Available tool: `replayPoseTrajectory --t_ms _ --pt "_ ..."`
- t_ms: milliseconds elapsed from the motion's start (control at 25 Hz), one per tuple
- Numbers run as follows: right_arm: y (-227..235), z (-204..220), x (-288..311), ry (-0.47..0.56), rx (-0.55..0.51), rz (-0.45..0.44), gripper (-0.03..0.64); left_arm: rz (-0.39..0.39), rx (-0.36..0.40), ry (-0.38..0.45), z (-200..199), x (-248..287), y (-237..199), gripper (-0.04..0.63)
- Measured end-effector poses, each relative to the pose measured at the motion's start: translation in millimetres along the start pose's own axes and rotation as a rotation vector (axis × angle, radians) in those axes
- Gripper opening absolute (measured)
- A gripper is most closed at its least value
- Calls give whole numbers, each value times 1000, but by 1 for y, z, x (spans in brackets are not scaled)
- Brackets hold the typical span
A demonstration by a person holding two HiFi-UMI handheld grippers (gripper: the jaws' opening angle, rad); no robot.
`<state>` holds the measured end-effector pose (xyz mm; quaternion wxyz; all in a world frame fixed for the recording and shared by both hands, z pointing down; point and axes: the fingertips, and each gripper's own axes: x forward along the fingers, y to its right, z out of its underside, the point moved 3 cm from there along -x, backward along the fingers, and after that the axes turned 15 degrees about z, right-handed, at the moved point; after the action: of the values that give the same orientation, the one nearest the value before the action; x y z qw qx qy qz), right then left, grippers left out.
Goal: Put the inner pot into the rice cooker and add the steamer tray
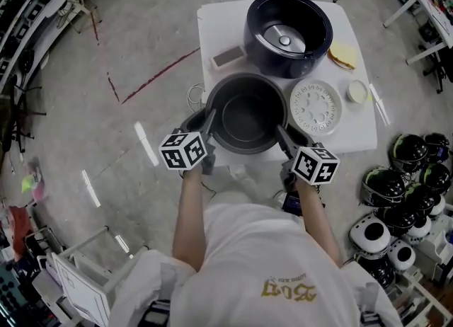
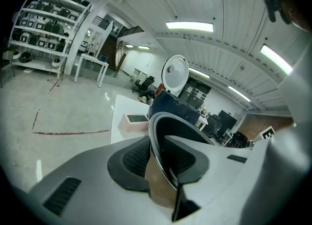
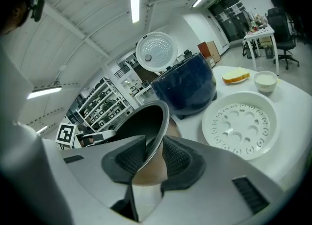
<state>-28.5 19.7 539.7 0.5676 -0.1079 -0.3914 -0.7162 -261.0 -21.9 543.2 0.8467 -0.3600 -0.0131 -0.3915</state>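
Two grippers are clamping the inner pot (image 1: pixel 244 115) by its rim. The left gripper (image 1: pixel 207 126) is pinching the left edge and the right gripper (image 1: pixel 284 138) the right edge. The pot is positioned at the near edge of the table (image 1: pixel 219 21). The rice cooker (image 1: pixel 287 32) is standing open just beyond it, and the steamer tray (image 1: pixel 316 106) is lying just beside it.

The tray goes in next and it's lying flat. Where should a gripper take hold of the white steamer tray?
Take the steamer tray by its upturned rim, at the edge nearest the person, with one jaw inside and one outside. It lies flat on the table as a shallow disc, so probably only that lip offers a pinch.
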Motion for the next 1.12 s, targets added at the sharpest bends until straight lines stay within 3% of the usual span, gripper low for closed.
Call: replayPoseTrajectory --t_ms 600,1120 --pt "-43 -61 -23 119 27 -113 100 48 42 185 -69 -32 31 98" --pt "-77 -104 -31 201 28 -177 95 106 97 250 -123 -43 37 103"
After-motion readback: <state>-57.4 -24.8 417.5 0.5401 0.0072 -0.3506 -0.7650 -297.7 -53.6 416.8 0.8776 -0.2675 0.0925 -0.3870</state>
